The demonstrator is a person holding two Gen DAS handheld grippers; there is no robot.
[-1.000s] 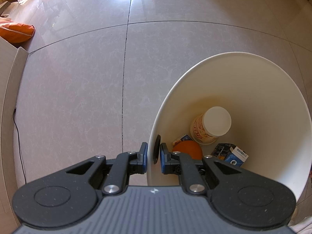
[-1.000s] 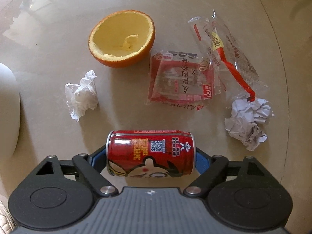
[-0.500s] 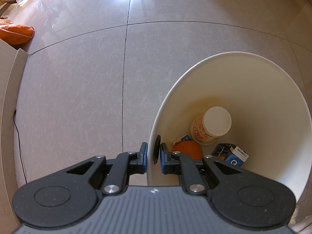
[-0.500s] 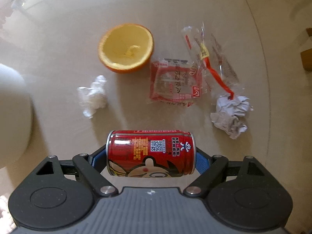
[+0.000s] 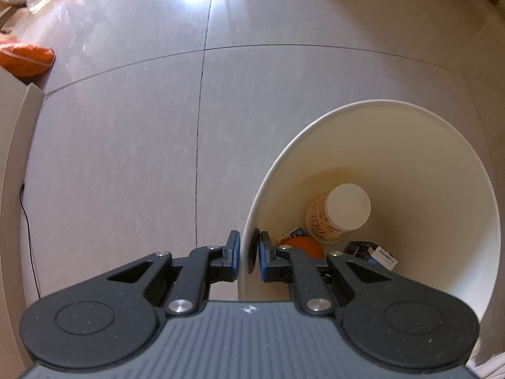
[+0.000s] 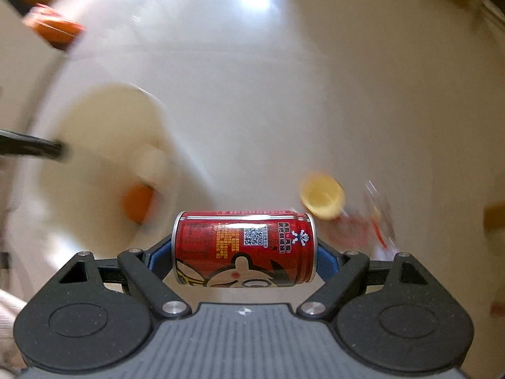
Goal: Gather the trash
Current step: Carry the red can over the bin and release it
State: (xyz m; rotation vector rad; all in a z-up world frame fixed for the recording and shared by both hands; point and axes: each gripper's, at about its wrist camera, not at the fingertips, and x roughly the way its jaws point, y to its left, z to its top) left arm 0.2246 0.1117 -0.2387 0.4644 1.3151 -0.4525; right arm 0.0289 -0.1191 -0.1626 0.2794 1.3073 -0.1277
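Your right gripper (image 6: 243, 252) clamps the light, slick, dentable red can (image 6: 243, 248) end to end, bin (image 6: 104, 145) at ten o'clock, while your left gripper (image 5: 248, 251) pinches the bin's rim.

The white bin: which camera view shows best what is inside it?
The left wrist view. It looks sharply into the white bin, showing a paper cup, an orange piece and a small carton. In the right wrist view the bin is only a motion-blurred shape; its contents cannot be told.

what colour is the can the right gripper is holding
Red, with a cartoon face and orange text; the can shows best in the right wrist view.
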